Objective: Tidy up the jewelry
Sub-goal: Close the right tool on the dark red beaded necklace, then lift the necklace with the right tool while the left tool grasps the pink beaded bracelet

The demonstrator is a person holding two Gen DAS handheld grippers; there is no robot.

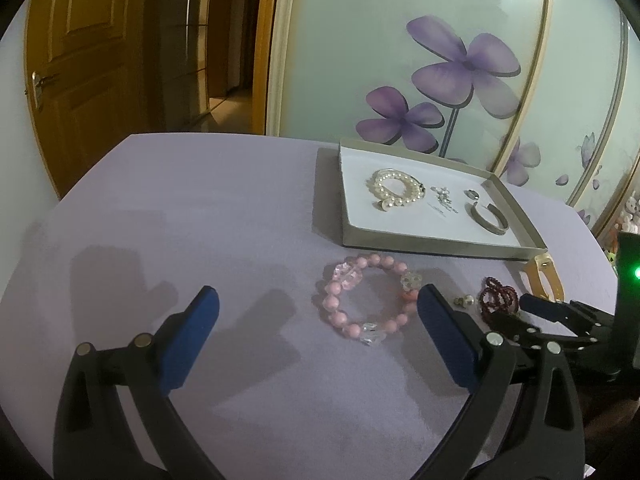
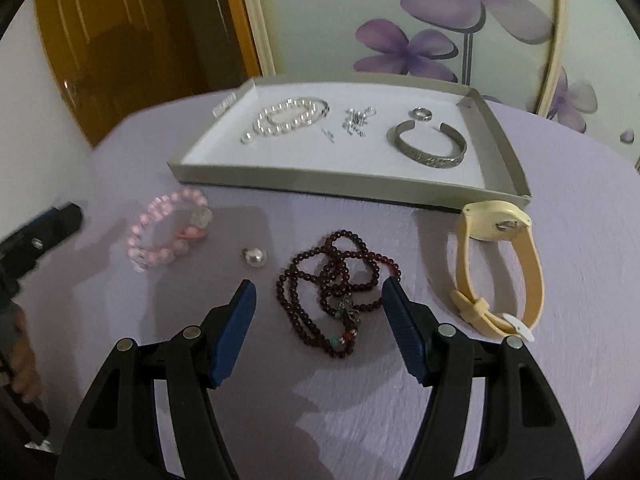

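Observation:
A grey tray (image 1: 440, 249) (image 2: 320, 187) with a white floor holds a pearl bracelet (image 1: 394, 190) (image 2: 286, 118), a silver chain (image 1: 442, 198) (image 2: 356, 120), a ring (image 1: 472, 194) (image 2: 421, 113) and a silver cuff (image 1: 490, 220) (image 2: 428, 148). On the lilac cloth lie a pink bead bracelet (image 1: 360, 300) (image 2: 168, 228), a pearl earring (image 1: 464, 301) (image 2: 254, 258), a dark red bead strand (image 1: 498, 298) (image 2: 336, 292) and a cream watch (image 1: 546, 276) (image 2: 500, 264). My left gripper (image 1: 318, 308) is open, the pink bracelet between its fingers. My right gripper (image 2: 318, 300) (image 1: 536, 304) is open around the red strand.
The table cloth (image 1: 180, 208) falls away at the left and far edges. A glass panel with purple flowers (image 1: 460, 68) stands right behind the tray. A wooden door (image 1: 80, 72) is at the far left.

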